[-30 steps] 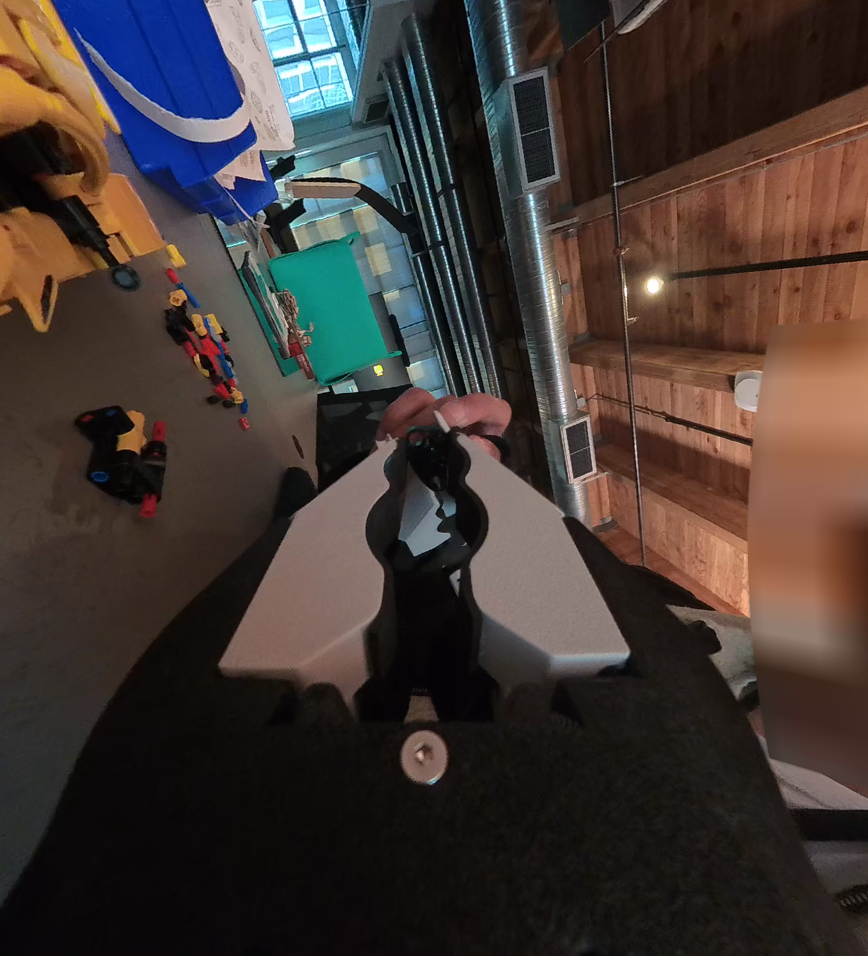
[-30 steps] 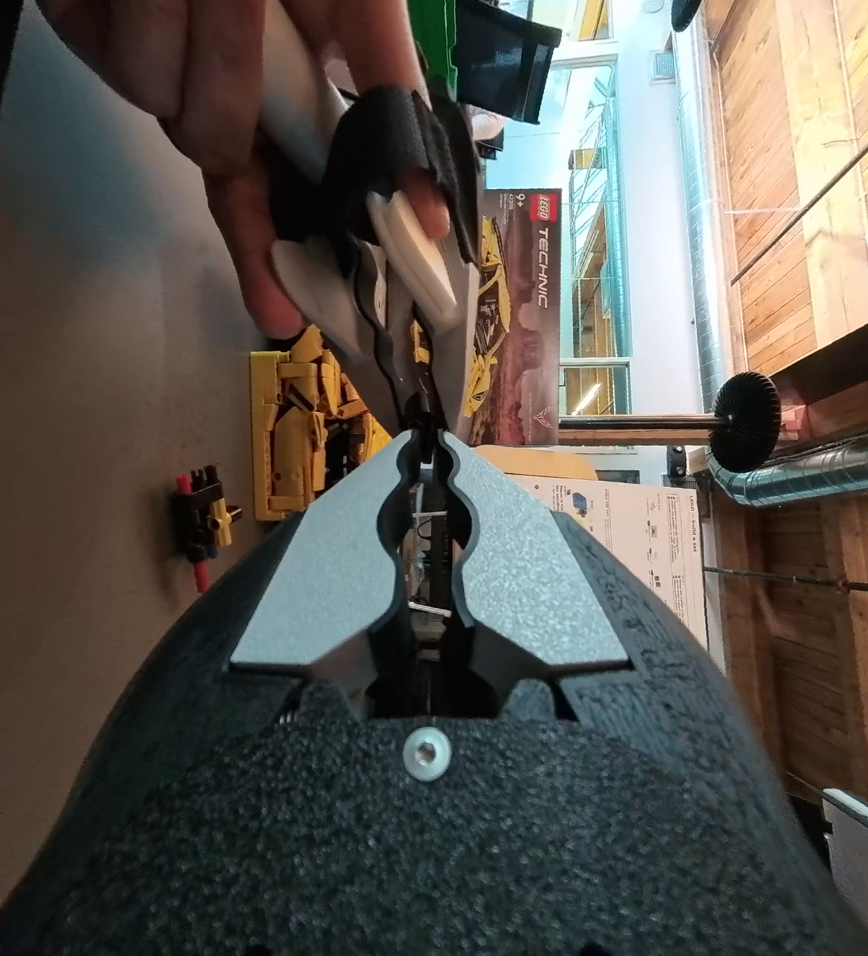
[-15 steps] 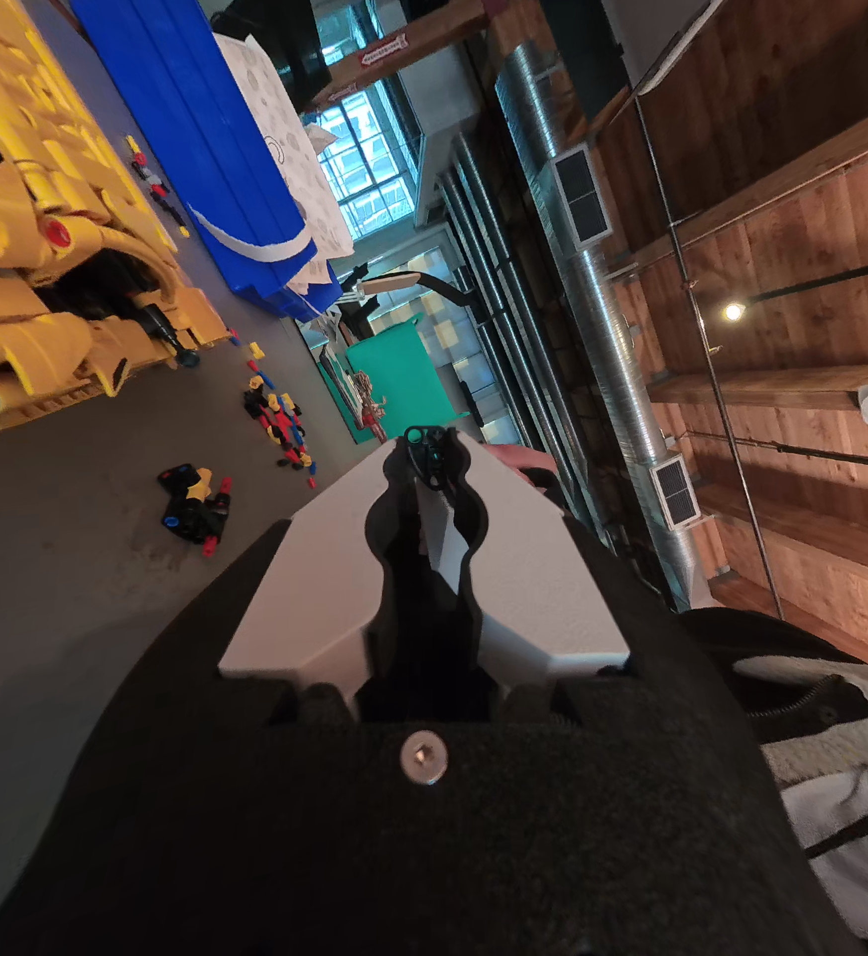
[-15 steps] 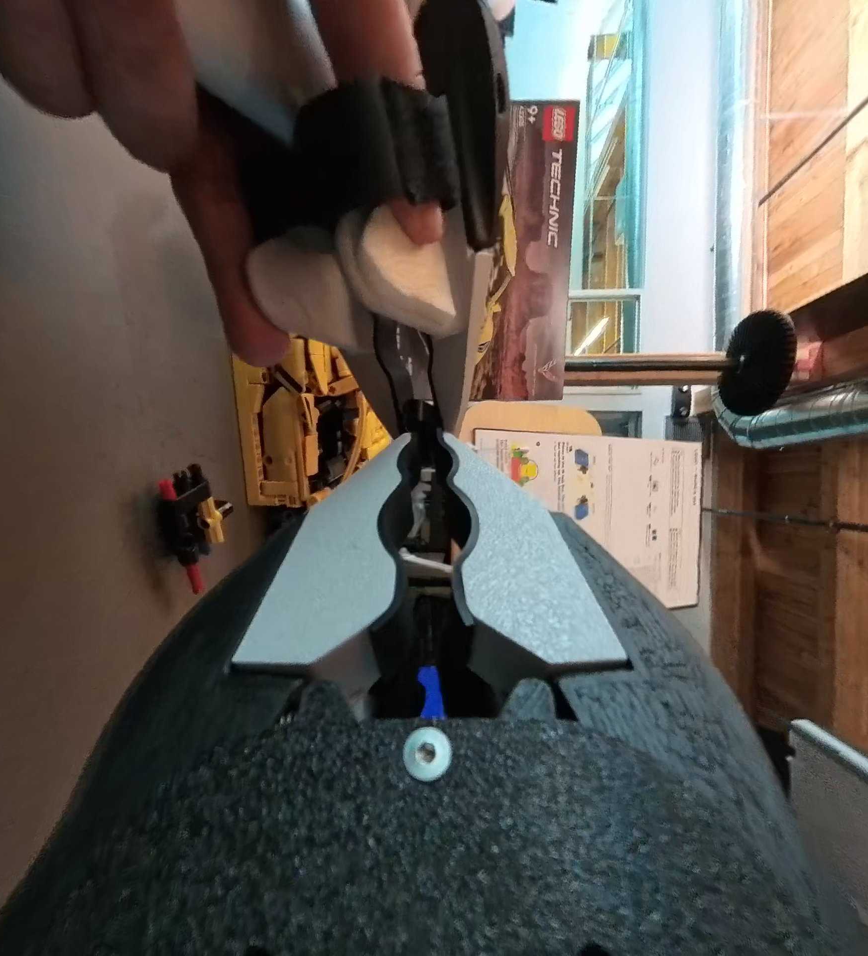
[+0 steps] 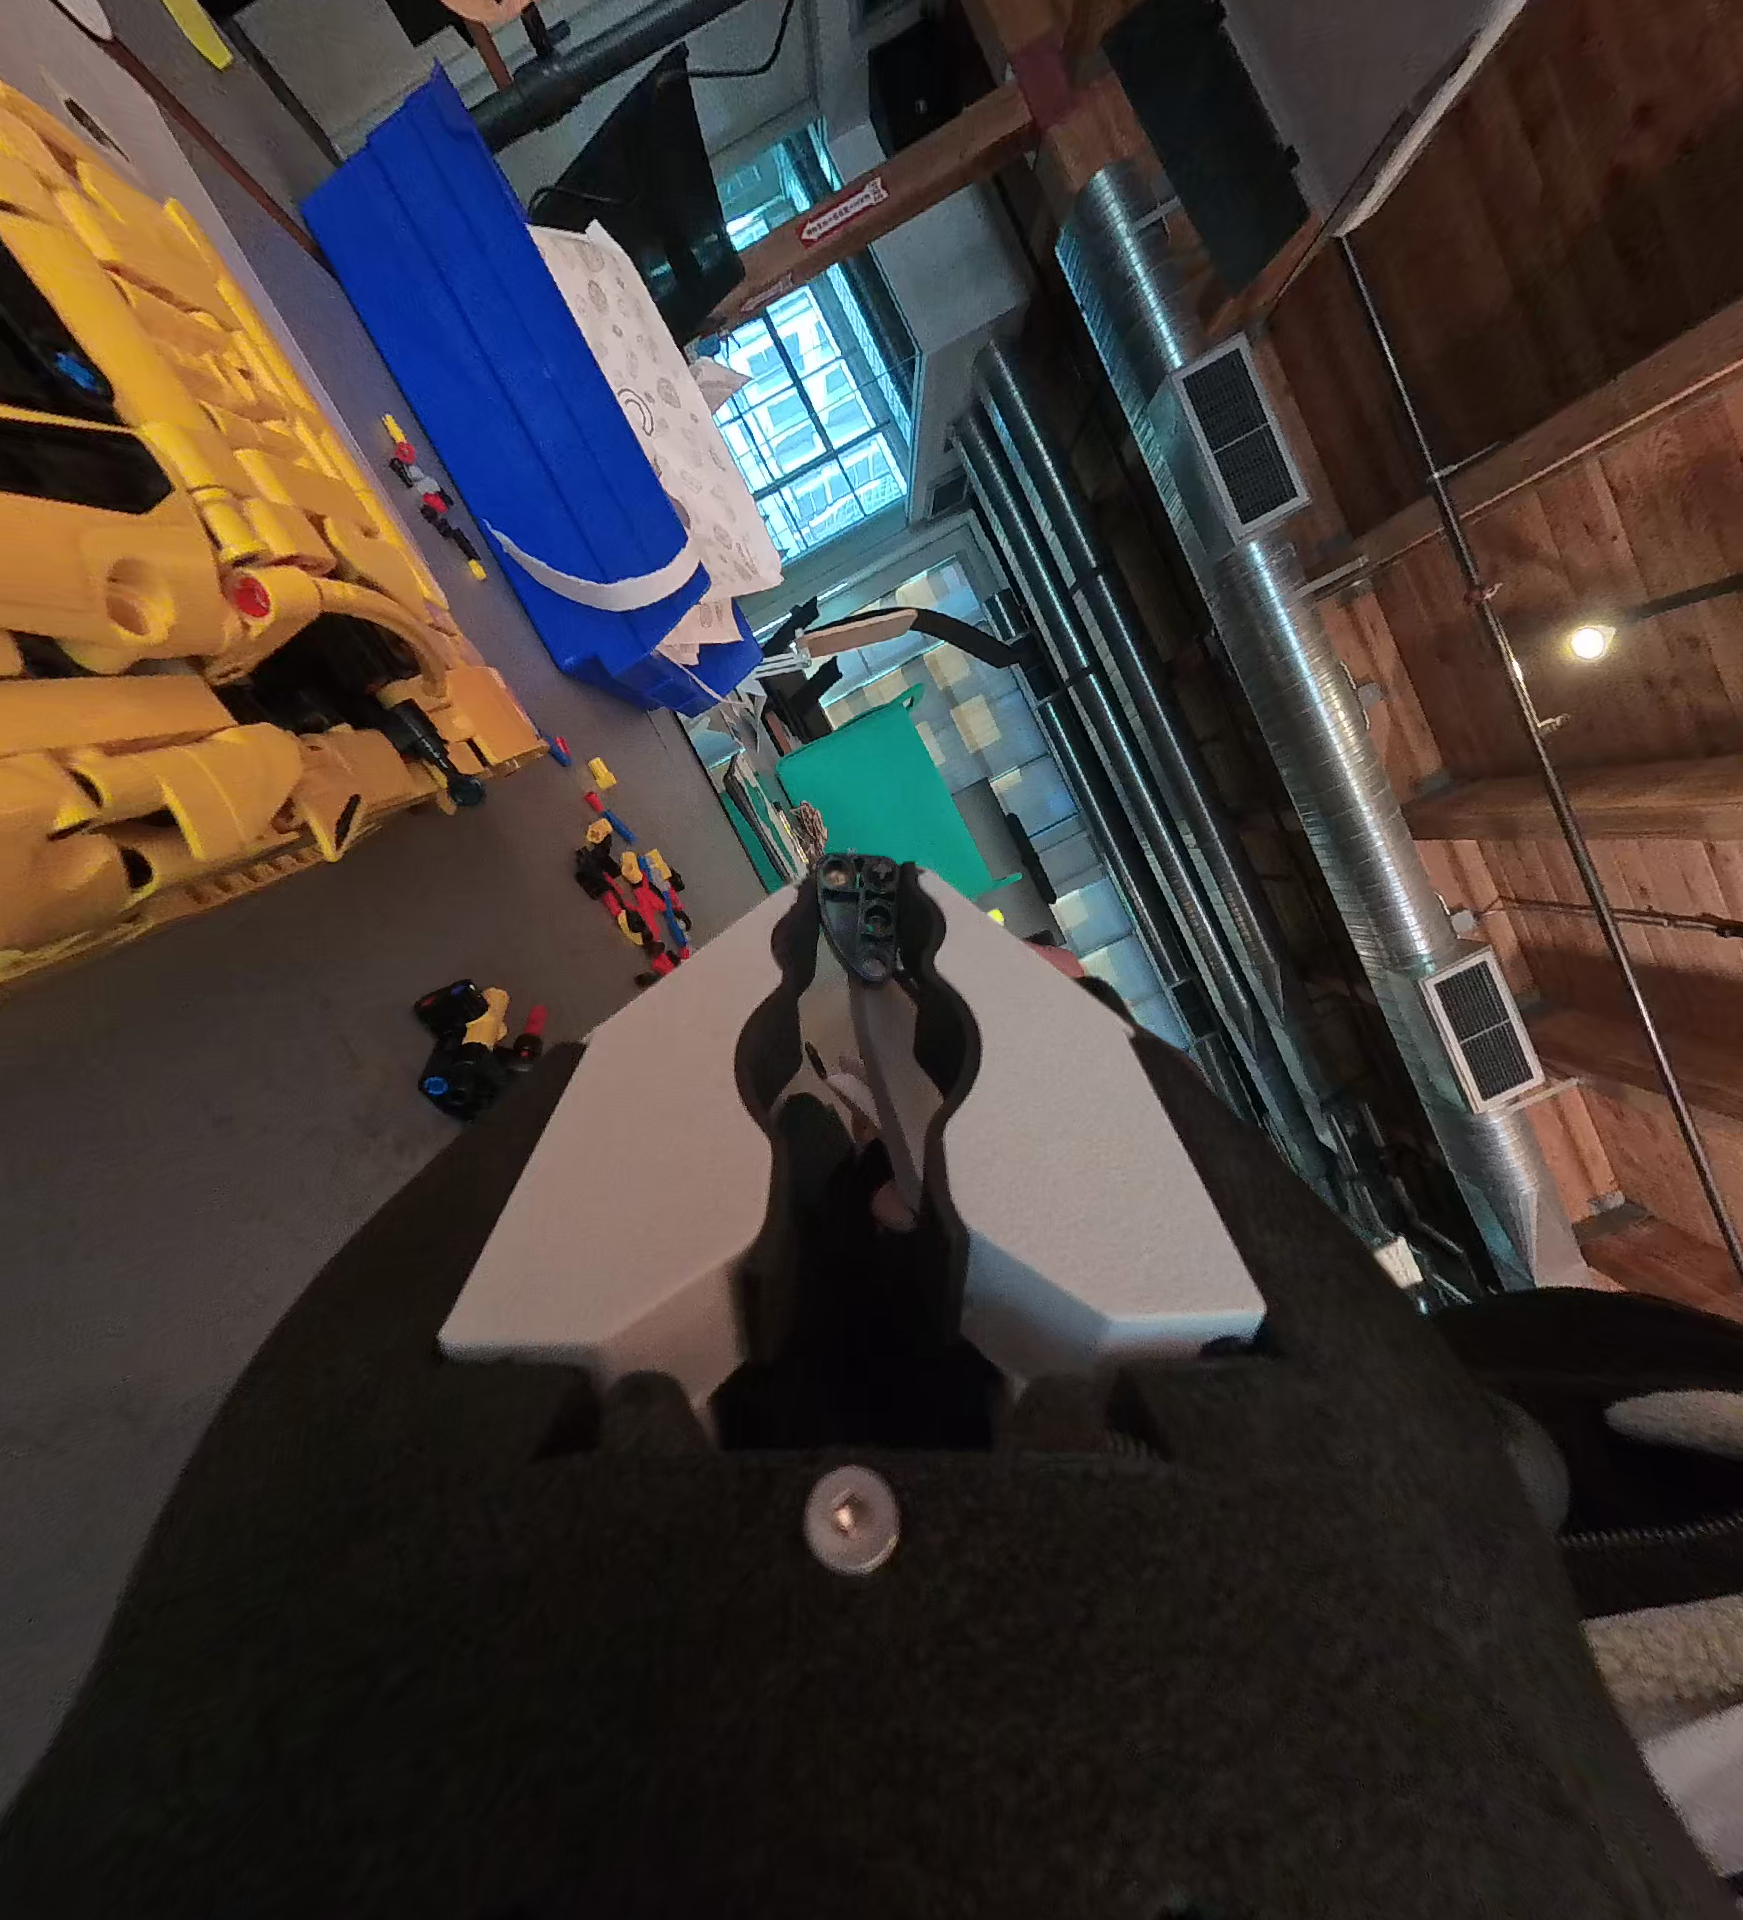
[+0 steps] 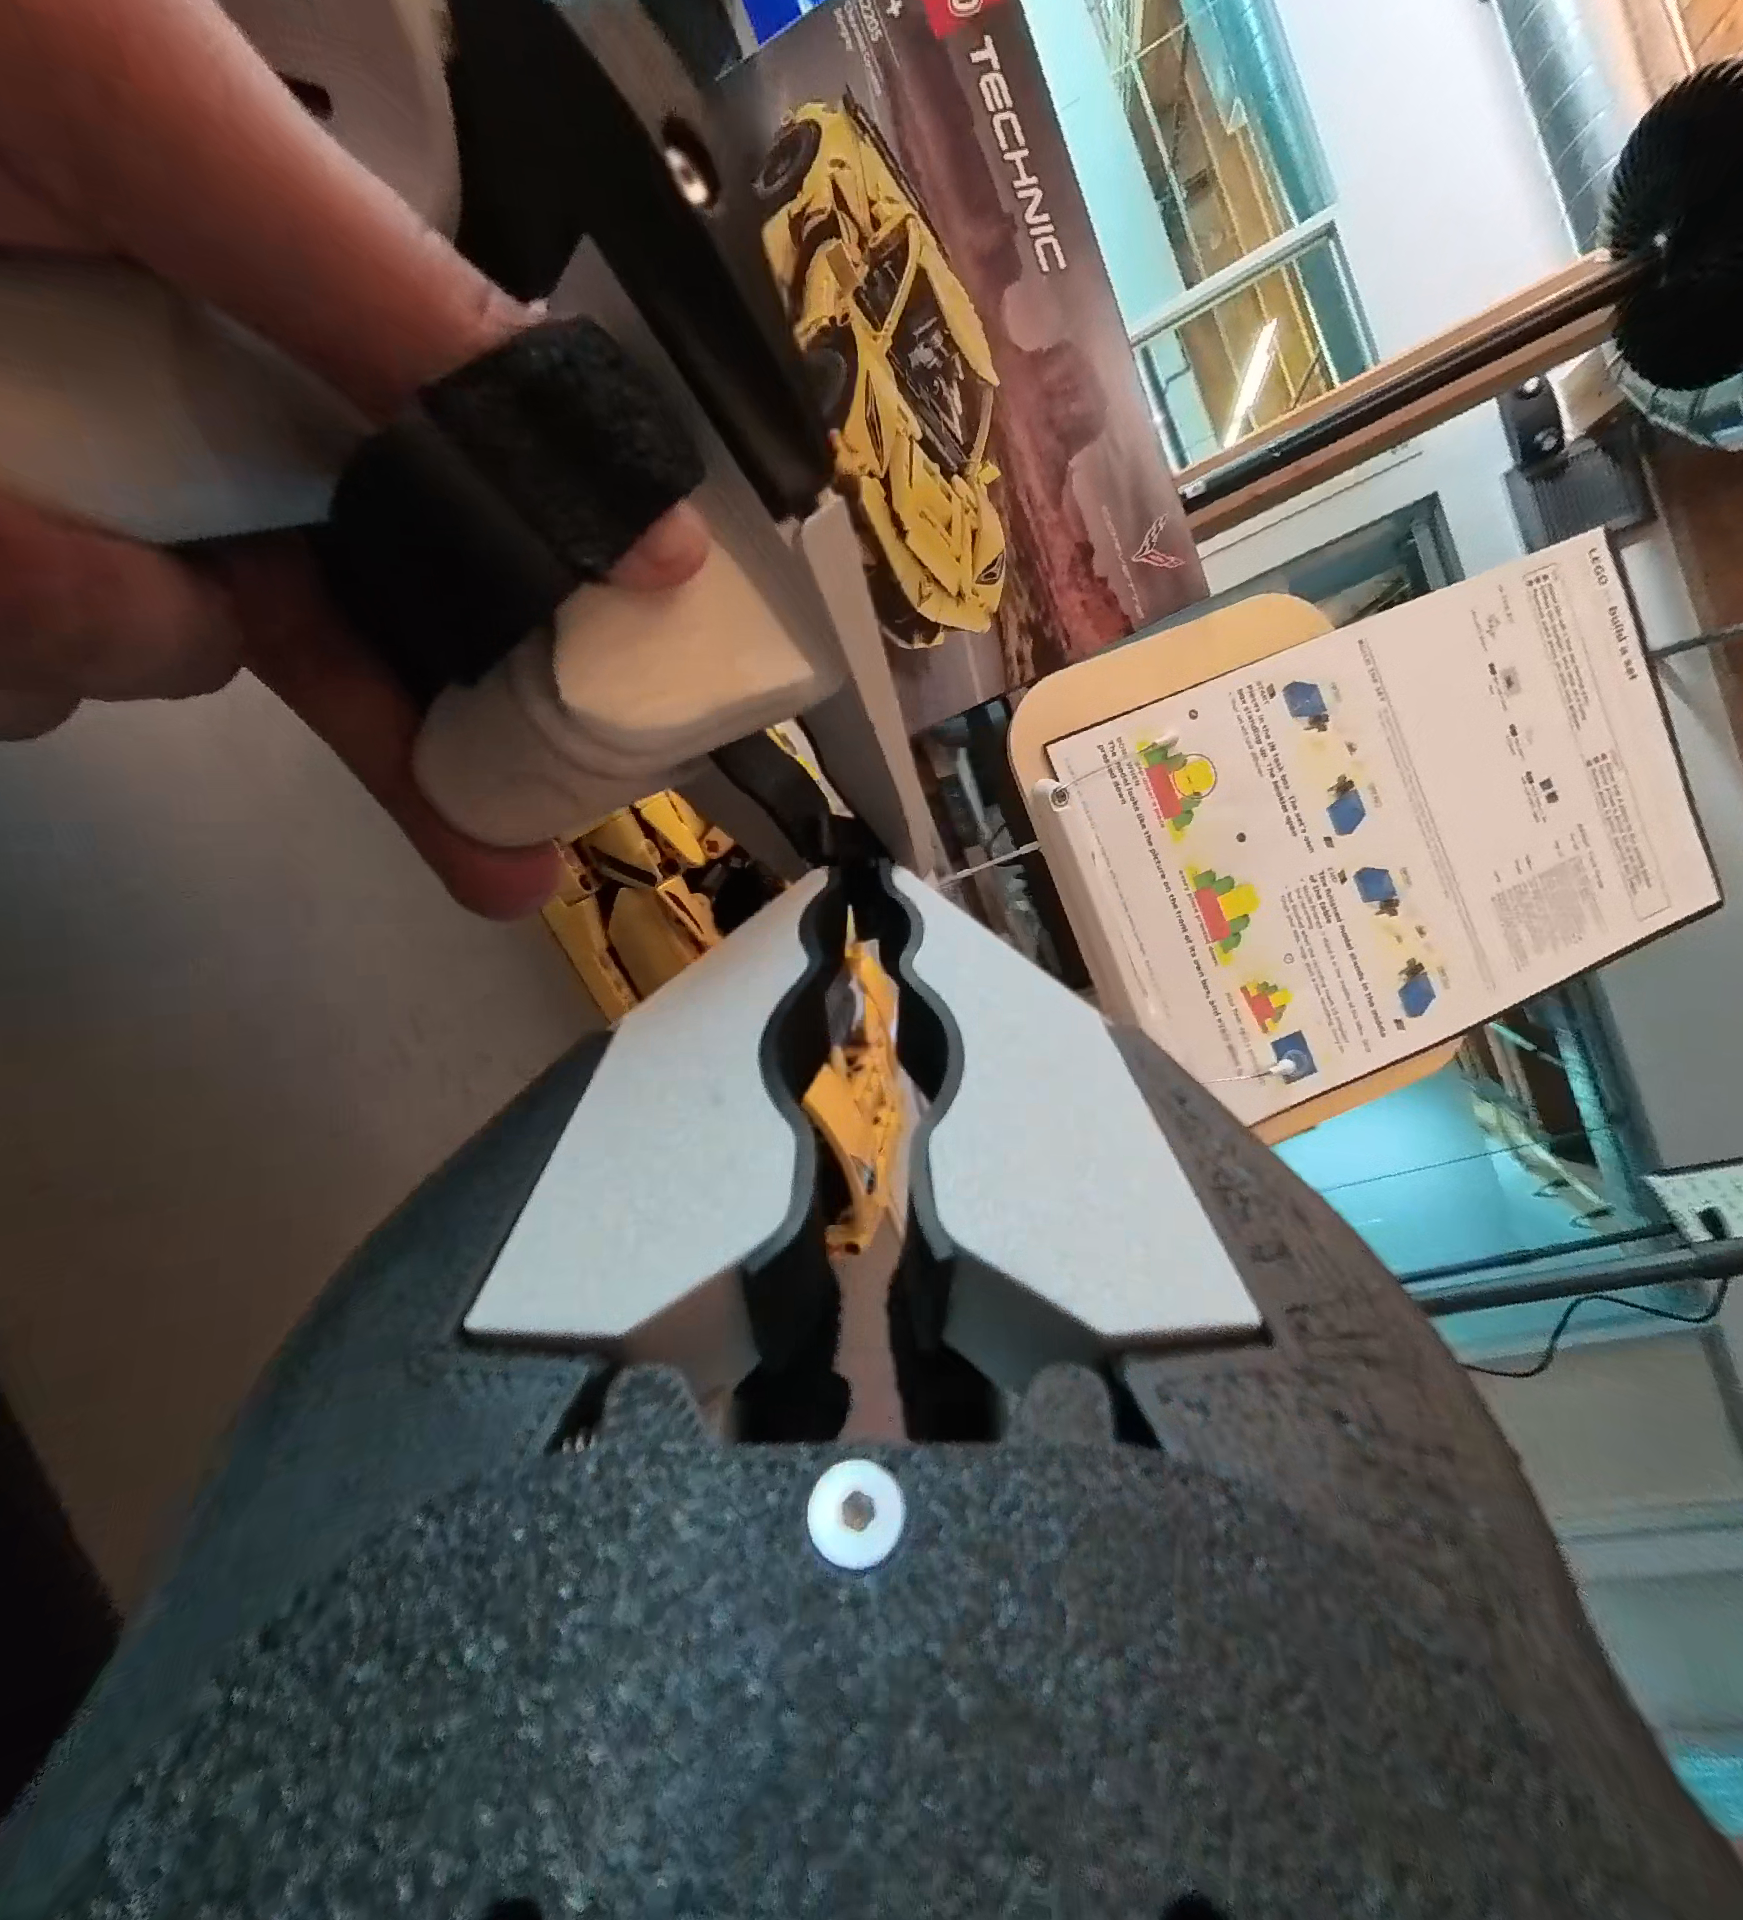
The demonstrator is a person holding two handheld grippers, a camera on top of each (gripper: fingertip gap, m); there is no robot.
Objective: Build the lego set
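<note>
Left wrist view: the left gripper (image 5: 859, 914) clamps one small black holed lego piece (image 5: 859, 914) at its tips. One large yellow lego car (image 5: 108, 582), one small black sub-assembly (image 5: 472, 1039) and one loose scatter of coloured pieces (image 5: 633, 888) lie on the grey table (image 5: 119, 1195).

Right wrist view: the right gripper (image 6: 859, 883) pinches the same black piece from the opposite end, beside one hand (image 6: 223, 520). One printed lego box (image 6: 960, 343) stands behind.
</note>
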